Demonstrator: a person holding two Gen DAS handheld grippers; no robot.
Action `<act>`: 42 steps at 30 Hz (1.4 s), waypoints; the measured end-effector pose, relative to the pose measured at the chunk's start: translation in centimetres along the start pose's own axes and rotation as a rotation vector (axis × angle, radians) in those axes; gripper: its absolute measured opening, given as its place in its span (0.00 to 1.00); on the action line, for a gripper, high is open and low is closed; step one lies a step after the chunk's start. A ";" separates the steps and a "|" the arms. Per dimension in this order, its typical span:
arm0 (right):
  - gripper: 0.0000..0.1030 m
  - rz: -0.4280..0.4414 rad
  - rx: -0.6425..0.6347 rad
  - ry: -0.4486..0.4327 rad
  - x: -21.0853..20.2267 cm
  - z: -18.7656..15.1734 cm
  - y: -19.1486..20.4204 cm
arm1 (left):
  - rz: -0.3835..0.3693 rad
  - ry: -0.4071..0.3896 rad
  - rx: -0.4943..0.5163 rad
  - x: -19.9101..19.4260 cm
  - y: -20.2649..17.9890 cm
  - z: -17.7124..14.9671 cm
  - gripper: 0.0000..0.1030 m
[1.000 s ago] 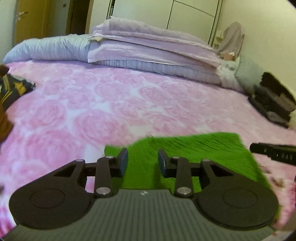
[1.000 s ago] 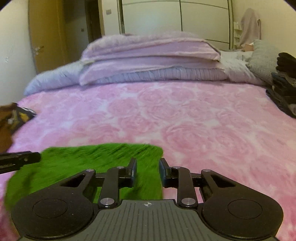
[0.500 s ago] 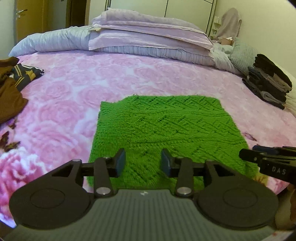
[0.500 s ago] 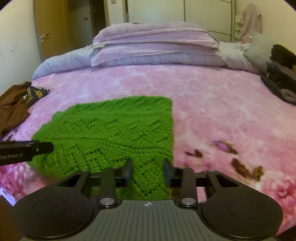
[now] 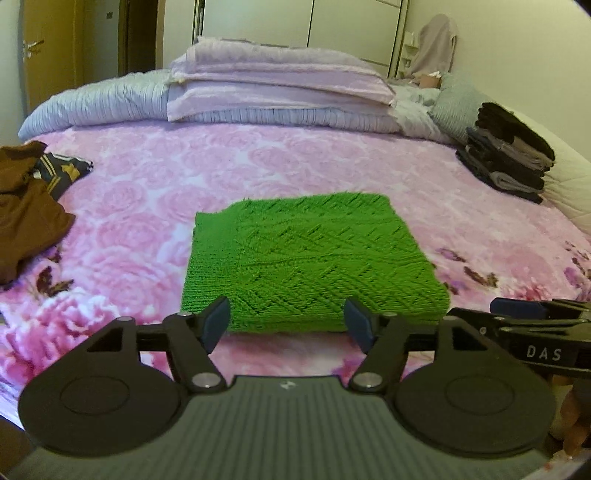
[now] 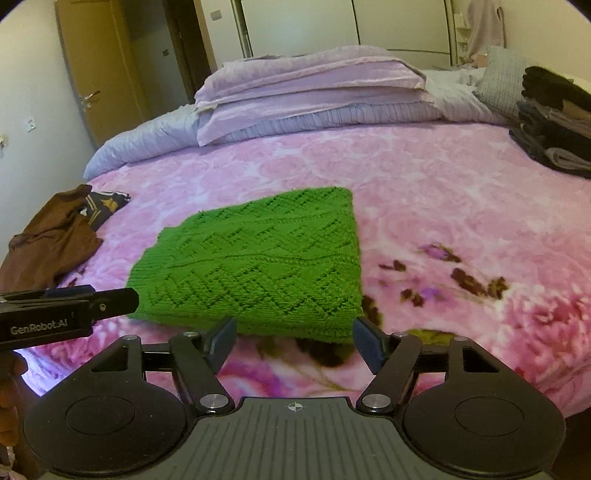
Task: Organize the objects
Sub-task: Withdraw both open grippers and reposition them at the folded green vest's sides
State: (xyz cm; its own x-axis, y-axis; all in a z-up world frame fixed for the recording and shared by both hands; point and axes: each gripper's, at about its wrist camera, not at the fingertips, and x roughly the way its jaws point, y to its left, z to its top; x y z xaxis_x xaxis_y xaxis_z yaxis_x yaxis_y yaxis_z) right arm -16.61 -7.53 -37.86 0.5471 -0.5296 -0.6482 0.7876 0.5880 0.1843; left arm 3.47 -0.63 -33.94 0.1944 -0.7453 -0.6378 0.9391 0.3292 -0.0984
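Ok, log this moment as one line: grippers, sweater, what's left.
left gripper: open, empty | right gripper: open, empty | both jaws just opening | green sweater: folded flat on bed | brown clothes: unfolded

A pink floral bedspread (image 5: 258,170) covers the bed. Folded lilac quilts (image 5: 273,92) lie stacked at its head, beside a grey pillow (image 5: 454,107). White wardrobe doors (image 5: 354,26) stand behind; a wooden door (image 6: 92,66) stands left.

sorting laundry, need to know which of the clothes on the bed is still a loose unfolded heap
The brown garment at the bed's left edge: crumpled. The green knitted sweater lies folded flat, and the dark clothes form a neat stack at the right.
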 end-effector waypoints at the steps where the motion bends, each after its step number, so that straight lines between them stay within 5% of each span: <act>1: 0.66 0.000 0.001 -0.005 -0.4 -0.1 0.2 | 0.002 -0.007 0.001 -0.6 -0.1 -0.1 0.70; 26: 0.71 -0.031 -0.026 -0.096 -7.0 -1.7 3.2 | -0.039 -0.110 0.041 -7.5 -0.5 -1.7 0.98; 42: 0.72 -0.090 0.006 -0.079 -6.0 -2.0 2.2 | 0.025 -0.203 0.122 -7.4 0.0 -3.1 0.99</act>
State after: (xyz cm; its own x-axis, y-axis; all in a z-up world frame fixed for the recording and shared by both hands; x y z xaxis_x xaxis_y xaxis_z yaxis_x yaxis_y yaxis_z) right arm -18.71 -1.87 -35.03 0.4943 -0.6273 -0.6018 0.8363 0.5321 0.1323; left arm 1.18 6.69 -31.54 0.2599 -0.8432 -0.4705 0.9580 0.2861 0.0164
